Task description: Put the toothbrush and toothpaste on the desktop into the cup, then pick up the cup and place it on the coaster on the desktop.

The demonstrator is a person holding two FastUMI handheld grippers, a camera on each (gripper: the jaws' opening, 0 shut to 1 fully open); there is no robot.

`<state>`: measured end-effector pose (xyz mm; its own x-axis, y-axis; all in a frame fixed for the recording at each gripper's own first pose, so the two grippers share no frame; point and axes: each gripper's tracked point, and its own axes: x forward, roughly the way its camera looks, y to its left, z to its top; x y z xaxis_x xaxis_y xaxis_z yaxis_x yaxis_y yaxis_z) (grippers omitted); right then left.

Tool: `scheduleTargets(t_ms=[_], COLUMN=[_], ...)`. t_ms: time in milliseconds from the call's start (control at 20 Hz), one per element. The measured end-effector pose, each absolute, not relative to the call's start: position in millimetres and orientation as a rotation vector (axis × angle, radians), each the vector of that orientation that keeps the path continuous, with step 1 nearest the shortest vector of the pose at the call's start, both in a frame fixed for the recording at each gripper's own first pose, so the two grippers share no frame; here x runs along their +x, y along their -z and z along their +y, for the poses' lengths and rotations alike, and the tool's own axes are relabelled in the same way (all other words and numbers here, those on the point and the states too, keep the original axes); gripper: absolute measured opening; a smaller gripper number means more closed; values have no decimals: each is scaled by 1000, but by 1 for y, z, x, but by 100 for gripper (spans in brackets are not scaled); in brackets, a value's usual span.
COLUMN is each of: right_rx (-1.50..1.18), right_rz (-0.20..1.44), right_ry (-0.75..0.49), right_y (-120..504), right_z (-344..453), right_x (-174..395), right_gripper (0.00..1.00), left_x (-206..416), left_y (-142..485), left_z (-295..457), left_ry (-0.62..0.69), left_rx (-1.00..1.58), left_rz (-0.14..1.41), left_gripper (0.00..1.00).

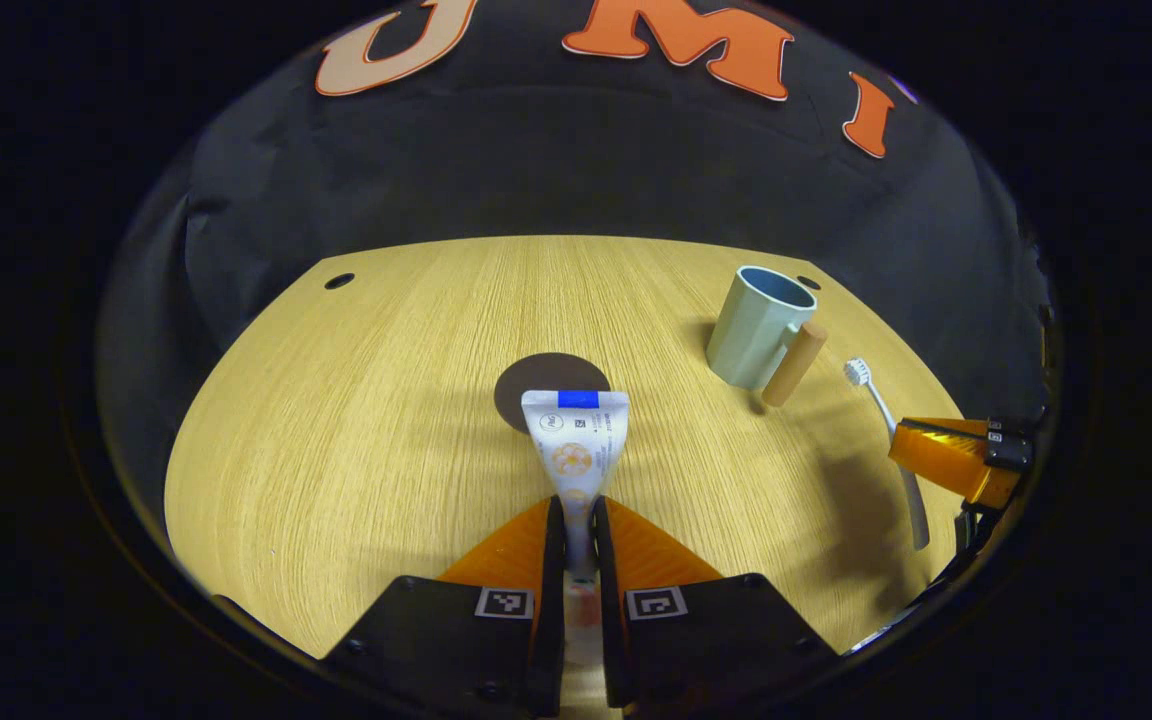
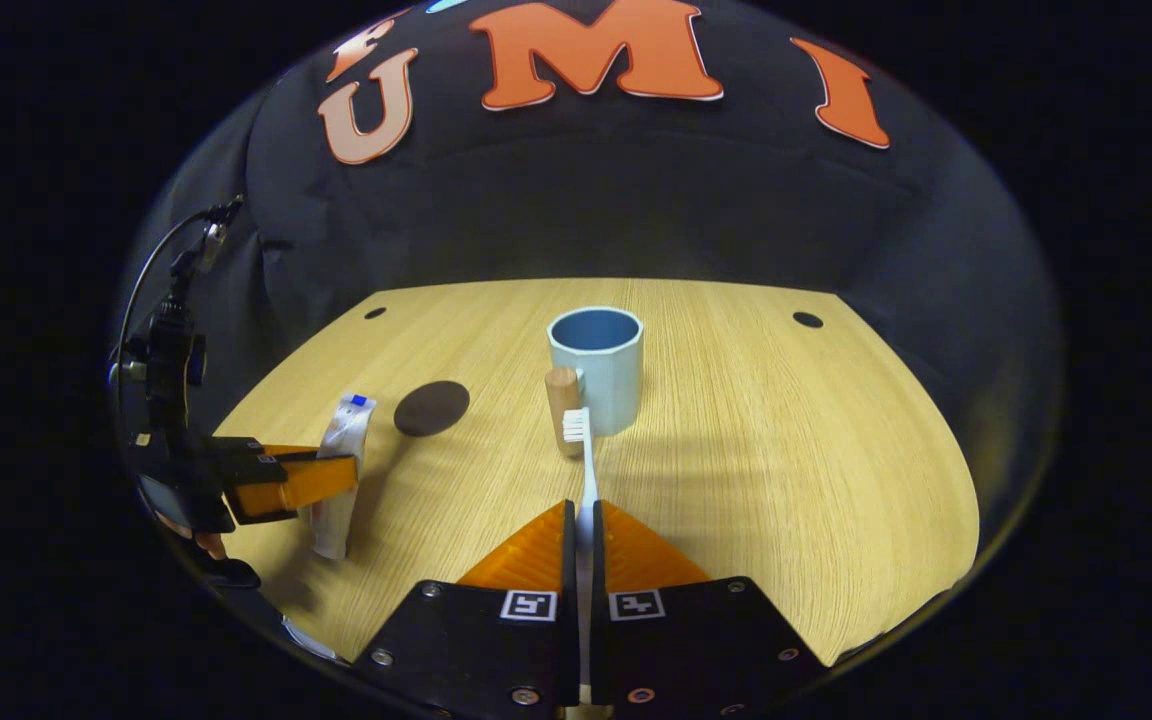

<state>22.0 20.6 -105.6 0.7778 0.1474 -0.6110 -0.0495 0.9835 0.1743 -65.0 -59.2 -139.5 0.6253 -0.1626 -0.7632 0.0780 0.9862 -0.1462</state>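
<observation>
Progress, as I judge it: both items gripped, neither yet in the cup (image 2: pixel 596 365), which stands empty on the counter (image 2: pixel 786 470). My left claw (image 1: pixel 576 515) is closed on the toothpaste (image 1: pixel 576 440), just in front of the dark round coaster (image 1: pixel 546 378); my right claw (image 2: pixel 584 520) is closed on the toothbrush (image 2: pixel 584 460), bristles near the cup's handle. Loading and moving the cup to the coaster remain. Counter: pale wood grain, with small dark holes near its far edge, backed by black cloth.
</observation>
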Motion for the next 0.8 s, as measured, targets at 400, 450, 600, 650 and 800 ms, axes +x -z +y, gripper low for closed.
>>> scheduleTargets(t_ms=[400,450,600,650,800], right_rx=[119,121,113,113,133], right_rz=[524,511,456,433,367], right_ry=[-122,-123,-120,-117,-114], right_y=[59,54,39,34,19], right_z=[21,20,17,15,15], right_x=[55,58,70,76,95], right_gripper=[5,5,5,5,5], left_x=[-62,-64,-61,-60,-57], left_y=[116,116,109,108,101], left_z=[-64,-64,-65,-65,-66], left_ry=[156,161,172,173,172], left_rx=[-117,-123,-137,-137,-146], left_rz=[810,812,785,772,742], left_gripper=[14,14,14,13,13])
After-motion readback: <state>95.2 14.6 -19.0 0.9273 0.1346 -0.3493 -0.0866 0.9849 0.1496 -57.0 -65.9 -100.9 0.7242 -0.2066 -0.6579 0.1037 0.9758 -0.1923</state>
